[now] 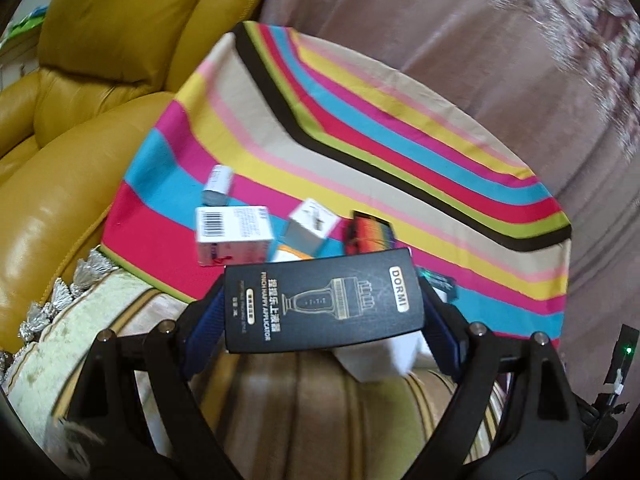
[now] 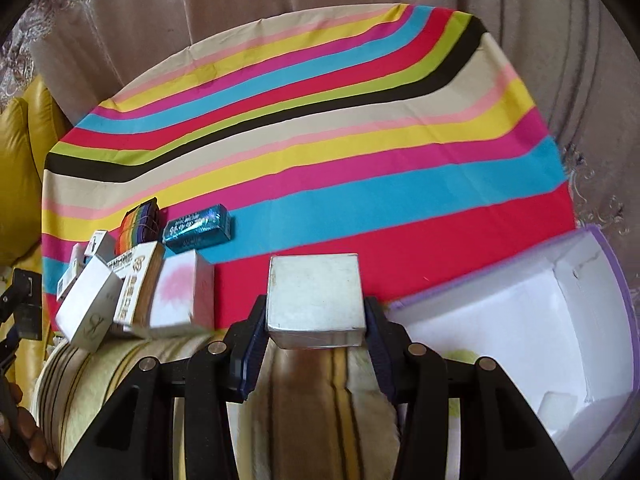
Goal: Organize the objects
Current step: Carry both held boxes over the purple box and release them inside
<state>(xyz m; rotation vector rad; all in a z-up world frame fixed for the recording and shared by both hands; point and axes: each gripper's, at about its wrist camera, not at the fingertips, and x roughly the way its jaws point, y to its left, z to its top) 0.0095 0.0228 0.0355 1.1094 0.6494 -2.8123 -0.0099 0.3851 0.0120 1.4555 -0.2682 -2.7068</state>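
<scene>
On my left, my left tool (image 1: pixel 322 312), spread wide, gripped one black DORMI box (image 1: pixel 322 308) above the striped cloth (image 1: pixel 400 152); my right tool (image 2: pixel 316 312) clamped one white box (image 2: pixel 314 292). Advisable: carry both level to the open white container (image 2: pixel 520 312). Seven boxes remained clustered.

Striped cloth (image 2: pixel 360 152) covers the surface — small cartons (image 2: pixel 132 296), teal box (image 2: pixel 199 229), white tray (image 2: pixel 500 320) lie on it.
</scene>
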